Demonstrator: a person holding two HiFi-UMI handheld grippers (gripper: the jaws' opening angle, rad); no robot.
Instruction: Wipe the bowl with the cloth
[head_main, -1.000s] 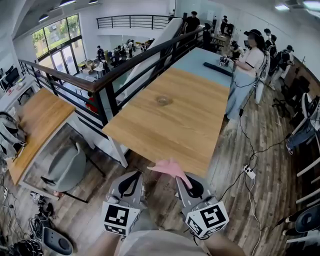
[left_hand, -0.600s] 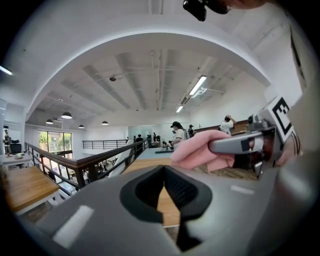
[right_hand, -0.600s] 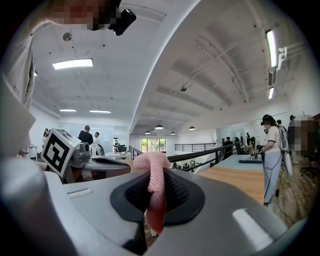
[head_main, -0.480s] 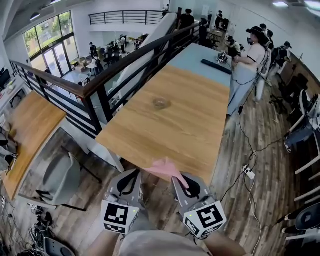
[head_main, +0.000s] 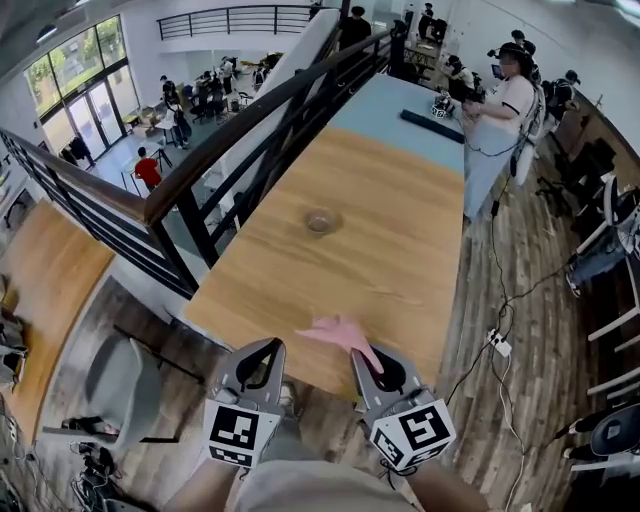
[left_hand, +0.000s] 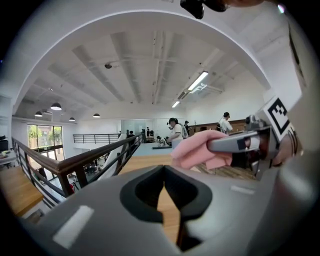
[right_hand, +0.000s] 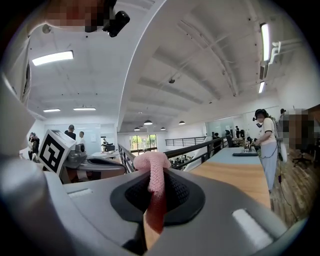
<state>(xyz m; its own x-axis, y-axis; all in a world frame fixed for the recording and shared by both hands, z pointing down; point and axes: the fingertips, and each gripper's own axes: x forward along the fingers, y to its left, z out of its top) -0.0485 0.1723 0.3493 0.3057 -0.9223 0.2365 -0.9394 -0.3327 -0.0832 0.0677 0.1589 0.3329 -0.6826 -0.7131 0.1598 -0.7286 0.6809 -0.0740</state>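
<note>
right gripper (right_hand: 156, 195): clenched on the pink cloth (right_hand: 152, 167) – we see a fold of it standing up between the two jaws, and the rest sticks out past the tips.
left gripper (left_hand: 164, 172): jaws pressed together with nothing between them; we hold it just beside the right gripper, both of them low and close to our body.
cloth: held only by the right gripper. In the head view it shows over the near edge of the table (head_main: 400, 270), and we cannot tell if it touches the wood.
bowl (head_main: 321, 221): small and clear-looking, it stands upright about the middle of the table – well apart from both grippers and from the cloth.
table: a long wooden top that runs away from us. Its far end is light blue, and a dark flat object (head_main: 432, 125) lies across it there.
railing (head_main: 250, 125): black, it runs along the left side of the table; beyond it we look down on a lower level with several people.
person (head_main: 497, 120): in a white top, standing at the right side of the table's far end.
floor (head_main: 530, 330): wooden planks, with cables (head_main: 497, 345) lying on it to the right of the table.
</note>
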